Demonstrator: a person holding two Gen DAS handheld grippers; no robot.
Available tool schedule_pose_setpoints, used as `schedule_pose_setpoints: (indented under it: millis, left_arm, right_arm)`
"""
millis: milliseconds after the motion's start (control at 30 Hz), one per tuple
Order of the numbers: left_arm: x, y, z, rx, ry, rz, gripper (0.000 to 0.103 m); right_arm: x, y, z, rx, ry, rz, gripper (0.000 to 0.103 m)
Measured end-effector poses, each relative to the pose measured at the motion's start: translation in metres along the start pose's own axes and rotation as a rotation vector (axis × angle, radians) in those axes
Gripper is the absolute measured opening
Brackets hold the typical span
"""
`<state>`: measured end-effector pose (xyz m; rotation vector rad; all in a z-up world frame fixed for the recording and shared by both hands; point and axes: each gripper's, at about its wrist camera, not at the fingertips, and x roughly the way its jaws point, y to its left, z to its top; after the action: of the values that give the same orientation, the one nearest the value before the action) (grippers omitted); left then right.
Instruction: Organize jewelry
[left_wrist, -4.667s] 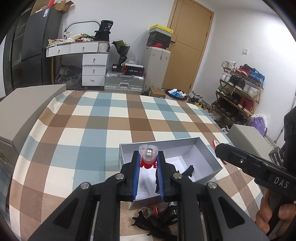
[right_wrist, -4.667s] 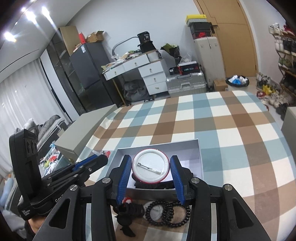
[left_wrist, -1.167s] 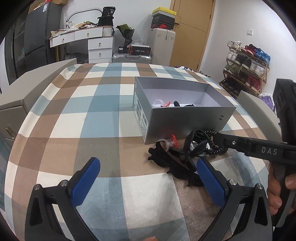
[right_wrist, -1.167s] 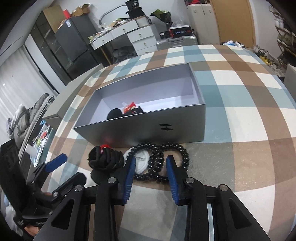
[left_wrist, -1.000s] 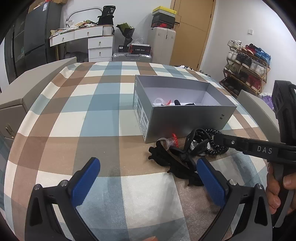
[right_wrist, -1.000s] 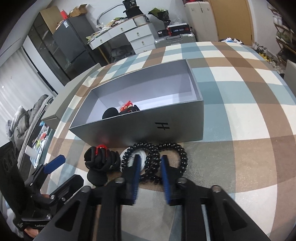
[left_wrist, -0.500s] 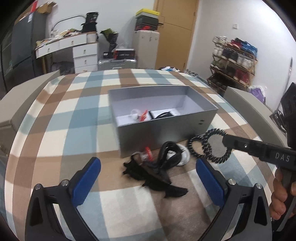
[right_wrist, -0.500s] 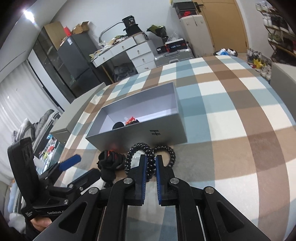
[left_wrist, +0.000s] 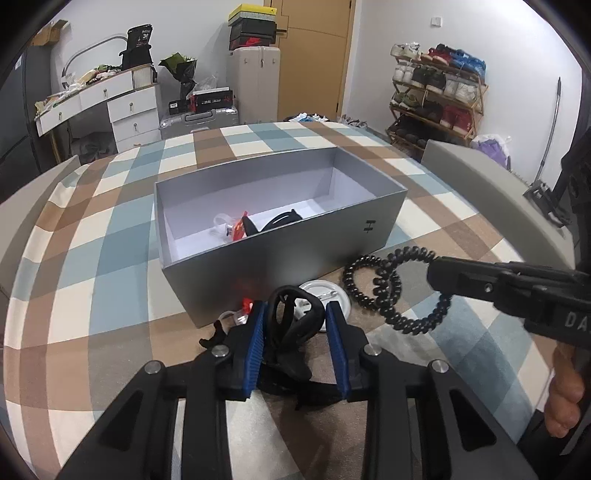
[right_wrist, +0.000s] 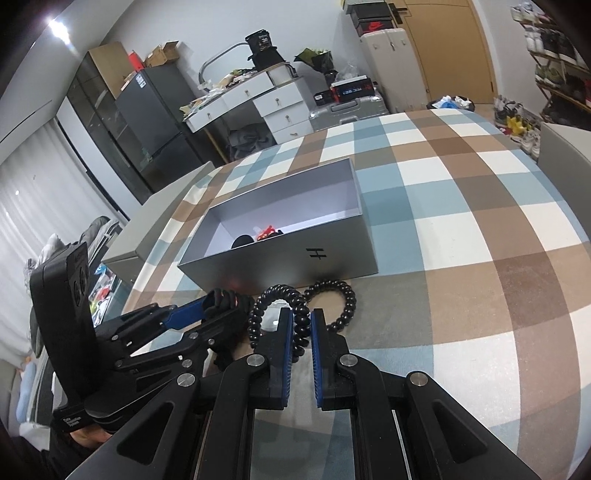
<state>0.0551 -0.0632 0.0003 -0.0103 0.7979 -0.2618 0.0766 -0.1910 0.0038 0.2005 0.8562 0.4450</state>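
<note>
Left wrist view. Left tongs (left_wrist: 295, 325) have just been closing and now pinch a black hair clip (left_wrist: 291, 317) from the tangle lying just before the near wall of the grey box (left_wrist: 280, 254). A white badge (left_wrist: 325, 297) lies beside the clip, touching or nearly so. Off to the right, the right tongs (left_wrist: 436, 273) carry a coil band (left_wrist: 402, 288), which hangs clear of the checked cloth (left_wrist: 110, 258). The box already holds a clear piece, something red and a black clip at its left end.

To do this step well, as I judge it: lift the clip straight up until it clears the tangle, check nothing trails from it, then carry it over the near wall and release low inside. Keep the two tongs apart over the box.

Right wrist view. Right tongs (right_wrist: 302, 325) are pressed together on the coil band (right_wrist: 280, 314); a second band (right_wrist: 336, 295) lies linked or touching just beyond, so it may drag along. Left tongs (right_wrist: 221, 306) sit near the box's near-left corner.

Surface: soft checked cloth in brown, blue and cream, possibly a bed. Room: cluttered white desk, dark fridge, suitcase, wooden door, shoe rack.
</note>
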Motion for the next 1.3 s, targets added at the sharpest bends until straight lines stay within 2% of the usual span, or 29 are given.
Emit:
schedule_pose_setpoints:
  millis: [67, 300, 567, 967, 1300]
  left_arm:
    - [-0.005, 0.000, 0.000, -0.009, -0.010, -0.023, 0.026]
    - [-0.019, 0.004, 0.000, -0.021, -0.048, -0.012, 0.026]
    - [-0.039, 0.016, 0.008, -0.083, -0.119, -0.010, 0.026]
    - [-0.048, 0.034, 0.030, -0.129, -0.217, 0.018, 0.026]
    - [-0.038, 0.045, 0.042, -0.159, -0.242, 0.033, 0.026]
  right_arm:
    - [0.000, 0.002, 0.000, -0.006, 0.000, -0.002, 0.009]
    - [0.002, 0.006, 0.000, -0.014, -0.001, 0.001, 0.009]
    - [-0.005, 0.015, 0.004, -0.025, -0.036, 0.021, 0.009]
    - [-0.015, 0.026, 0.028, -0.017, -0.156, 0.006, 0.009]
    - [-0.015, 0.018, 0.054, 0.039, -0.241, -0.014, 0.009]
